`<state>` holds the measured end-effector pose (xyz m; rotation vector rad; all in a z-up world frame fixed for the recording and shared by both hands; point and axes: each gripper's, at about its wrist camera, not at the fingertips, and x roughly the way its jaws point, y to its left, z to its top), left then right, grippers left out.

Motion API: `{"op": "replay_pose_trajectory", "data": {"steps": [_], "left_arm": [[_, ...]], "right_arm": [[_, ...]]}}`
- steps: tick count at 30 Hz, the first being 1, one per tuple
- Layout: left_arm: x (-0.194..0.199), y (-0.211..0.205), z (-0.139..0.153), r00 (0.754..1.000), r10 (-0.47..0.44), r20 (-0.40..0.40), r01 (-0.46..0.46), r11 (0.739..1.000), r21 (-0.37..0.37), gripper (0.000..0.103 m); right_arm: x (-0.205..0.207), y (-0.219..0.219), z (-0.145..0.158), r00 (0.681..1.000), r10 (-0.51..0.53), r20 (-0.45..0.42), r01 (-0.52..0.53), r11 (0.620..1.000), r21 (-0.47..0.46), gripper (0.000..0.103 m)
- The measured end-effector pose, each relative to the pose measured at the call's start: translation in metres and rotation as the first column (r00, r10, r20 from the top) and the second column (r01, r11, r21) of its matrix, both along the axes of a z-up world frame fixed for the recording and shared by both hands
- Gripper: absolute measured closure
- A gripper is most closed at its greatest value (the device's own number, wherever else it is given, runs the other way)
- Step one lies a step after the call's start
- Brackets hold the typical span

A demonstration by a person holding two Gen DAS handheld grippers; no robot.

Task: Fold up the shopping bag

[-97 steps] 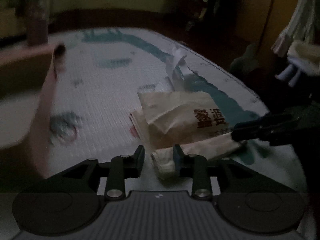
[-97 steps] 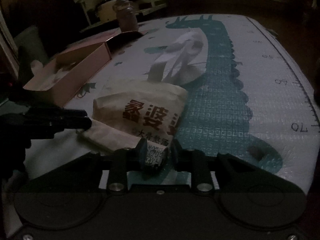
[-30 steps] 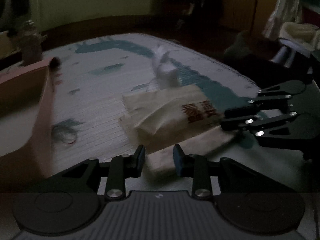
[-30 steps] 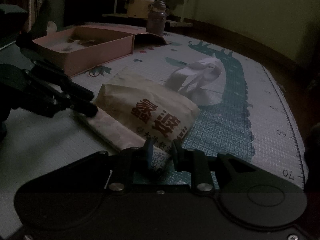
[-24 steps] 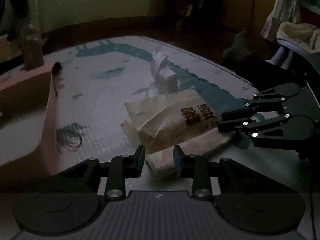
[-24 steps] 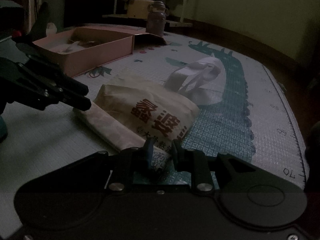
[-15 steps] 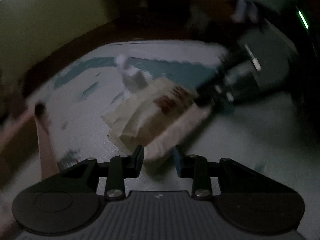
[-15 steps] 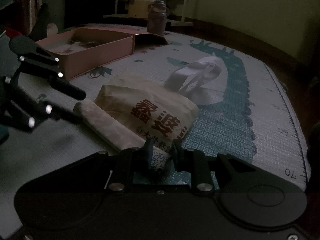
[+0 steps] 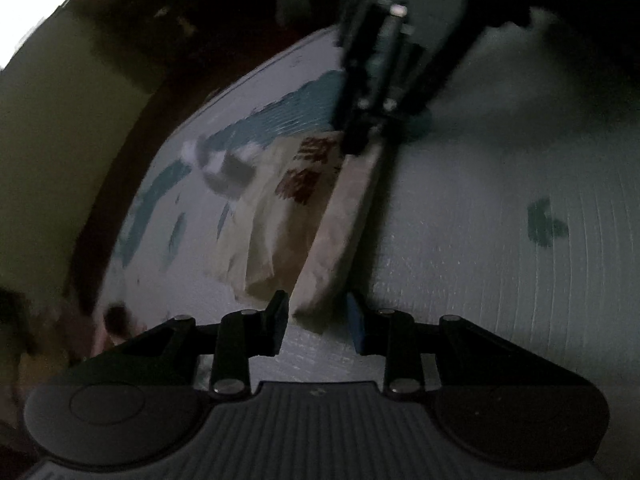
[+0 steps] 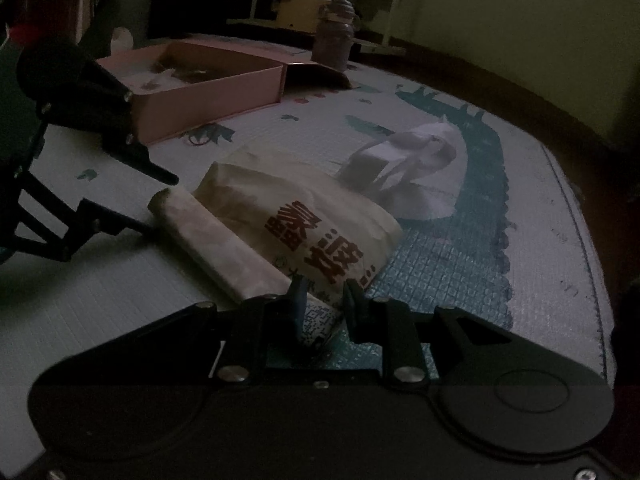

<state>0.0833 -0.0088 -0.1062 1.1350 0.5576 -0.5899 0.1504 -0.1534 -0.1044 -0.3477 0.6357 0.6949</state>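
Note:
The cream shopping bag (image 10: 288, 216) with red characters lies on the play mat, its near edge rolled into a tube (image 10: 216, 240). My right gripper (image 10: 323, 300) is shut on the printed end of the roll. My left gripper (image 9: 316, 316) is open, its jaws on either side of the roll's other end (image 9: 336, 248), apart from it. In the right wrist view the left gripper (image 10: 152, 196) stands turned, just off the roll's far end. In the left wrist view the right gripper (image 9: 362, 132) is on the roll's far end.
A white crumpled bag (image 10: 412, 160) lies beyond the shopping bag on the teal dinosaur print. An open pink box (image 10: 192, 84) and a dark jar (image 10: 334, 36) stand at the mat's far left. The mat edge (image 10: 576, 216) runs along the right.
My left gripper has rolled sharply to one side and let the roll's end out of its jaws. My right gripper holds still on the other end.

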Motion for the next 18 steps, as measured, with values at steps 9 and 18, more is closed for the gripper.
{"op": "replay_pose_trajectory", "data": {"steps": [9, 18], "left_arm": [[-0.002, 0.0, -0.015, 0.974, -0.211, 0.088, 0.198, 0.97, 0.14, 0.072], [0.014, -0.004, -0.016, 0.981, -0.172, 0.088, 0.166, 0.983, 0.074, 0.09]], "right_arm": [[0.011, -0.011, -0.001, 0.996, -0.011, -0.094, 0.019, 0.996, 0.084, 0.082], [0.022, -0.015, -0.004, 0.987, 0.014, -0.158, 0.008, 0.99, 0.14, 0.082]]}}
